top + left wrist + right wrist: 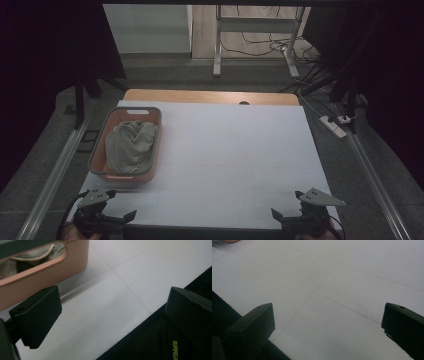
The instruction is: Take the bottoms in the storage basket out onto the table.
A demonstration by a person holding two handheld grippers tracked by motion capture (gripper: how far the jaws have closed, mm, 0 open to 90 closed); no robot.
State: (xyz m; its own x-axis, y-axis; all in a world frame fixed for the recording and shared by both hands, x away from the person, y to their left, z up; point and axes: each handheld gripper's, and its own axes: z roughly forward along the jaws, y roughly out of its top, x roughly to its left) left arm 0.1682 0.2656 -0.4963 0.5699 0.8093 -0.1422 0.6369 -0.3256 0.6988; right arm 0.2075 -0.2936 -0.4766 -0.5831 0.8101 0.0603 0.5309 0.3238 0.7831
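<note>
Cloth [131, 145]: grey-beige and crumpled, it lies inside the basket [111, 172] on the left half of the table, bunched toward the middle and rising about to the rim.
Basket: salmon-orange plastic with a grey rim and a cut-out handle at its far end; it stands on the white sheet, its near wall just ahead of the left gripper. In the left gripper view its near corner [75, 260] fills the upper left, with a hemmed edge of the cloth [37, 255] showing over the rim.
Left gripper [121, 206]: at the near left corner of the table, jaws spread wide with nothing between them; it hangs over the sheet's near edge, apart from the basket.
Right gripper [286, 203]: at the near right corner, well apart from the basket, jaws likewise spread wide and holding nothing; below them lies bare sheet.
White sheet [235, 150]: covers most of the table, with faint grid lines; between the grippers and the basket nothing lies in the way.
Table [210, 96]: a strip of wooden top shows beyond the sheet's far edge.
Surroundings: a metal frame [218, 45] stands on the floor beyond the table with loose cables [260, 47] around it; a white power strip [334, 126] lies on the floor to the right; rails [55, 175] run along both sides of the table.
</note>
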